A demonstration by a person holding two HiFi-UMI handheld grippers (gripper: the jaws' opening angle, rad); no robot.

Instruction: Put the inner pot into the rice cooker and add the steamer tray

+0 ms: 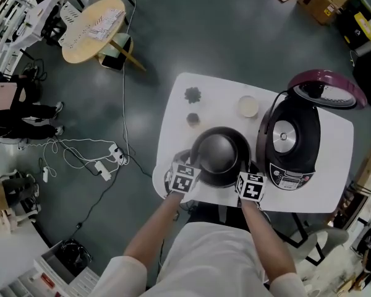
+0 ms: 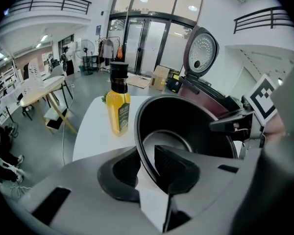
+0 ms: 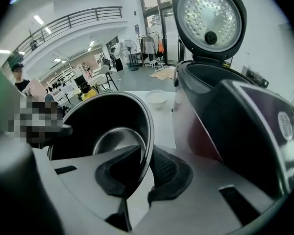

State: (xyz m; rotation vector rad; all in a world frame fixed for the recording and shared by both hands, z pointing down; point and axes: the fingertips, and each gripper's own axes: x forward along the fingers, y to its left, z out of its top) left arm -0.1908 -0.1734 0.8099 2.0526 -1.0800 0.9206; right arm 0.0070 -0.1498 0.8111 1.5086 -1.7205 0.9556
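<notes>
White table (image 1: 173,113) formed the work surface. Left gripper (image 2: 146,166) was clamped on the inner pot (image 2: 186,126) rim, one pad inside and one outside. Right gripper (image 3: 146,169) gripped the opposite rim likewise. Inner pot apparently rested on the table, just beside the open-lidded rice cooker (image 1: 290,142).

Table (image 1: 334,187), head view.
- Inner pot (image 1: 219,154): on the table, near edge, centre.
- Rice cooker (image 1: 289,142): just beside the pot at 3 o'clock, with its lid (image 1: 328,86) raised behind it.
- Bowl (image 1: 248,106): 1 o'clock of the pot.
- Bottle (image 1: 193,119): 11 o'clock.
- Left gripper (image 1: 194,167): astride the pot's rim at 8 o'clock.
- Right gripper (image 1: 242,177): astride the rim at 4 o'clock.
</notes>
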